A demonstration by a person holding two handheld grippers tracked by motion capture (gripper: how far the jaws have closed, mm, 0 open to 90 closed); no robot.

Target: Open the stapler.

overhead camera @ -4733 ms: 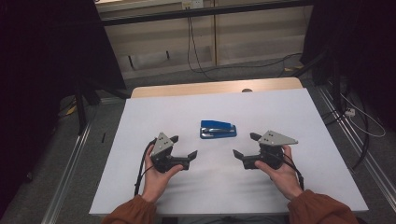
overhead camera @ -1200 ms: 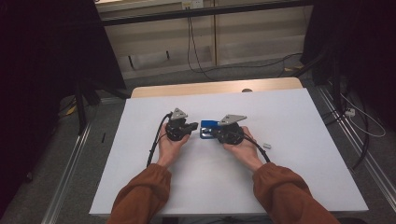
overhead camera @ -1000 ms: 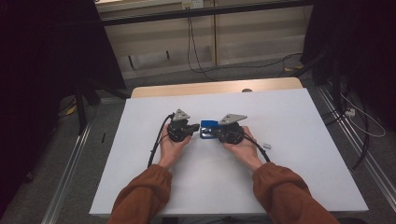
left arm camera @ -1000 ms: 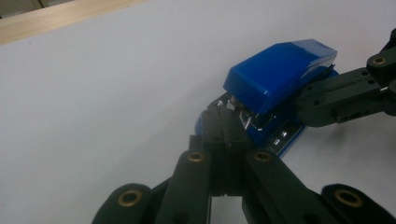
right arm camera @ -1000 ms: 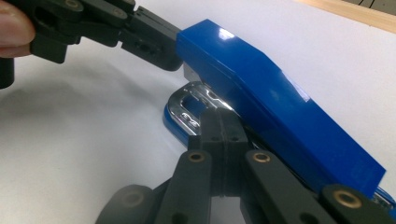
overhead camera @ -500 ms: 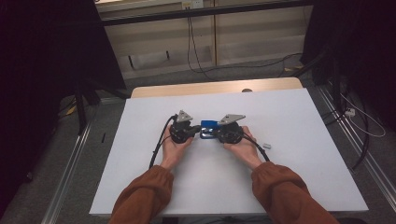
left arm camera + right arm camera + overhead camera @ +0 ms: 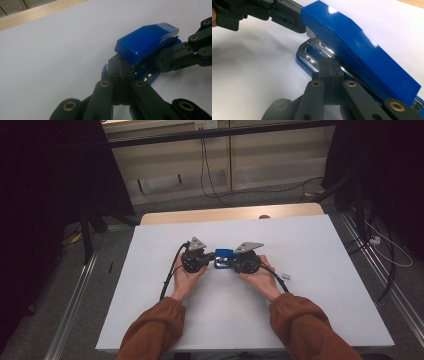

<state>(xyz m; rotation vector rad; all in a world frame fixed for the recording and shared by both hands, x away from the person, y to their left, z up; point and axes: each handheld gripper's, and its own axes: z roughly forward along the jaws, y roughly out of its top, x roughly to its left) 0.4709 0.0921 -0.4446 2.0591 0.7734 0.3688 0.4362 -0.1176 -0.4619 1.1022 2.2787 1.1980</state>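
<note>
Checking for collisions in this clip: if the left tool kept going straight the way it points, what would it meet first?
The blue stapler: the left tool already sits at its hinged end with jaws together. Just beyond, the right tool reaches in from the opposite side.

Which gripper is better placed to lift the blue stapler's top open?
Right, probably. The right gripper, jaws shut, rests on the metal anvil at the mouth of the blue stapler, under its top; the left gripper sits at the hinged rear.
</note>
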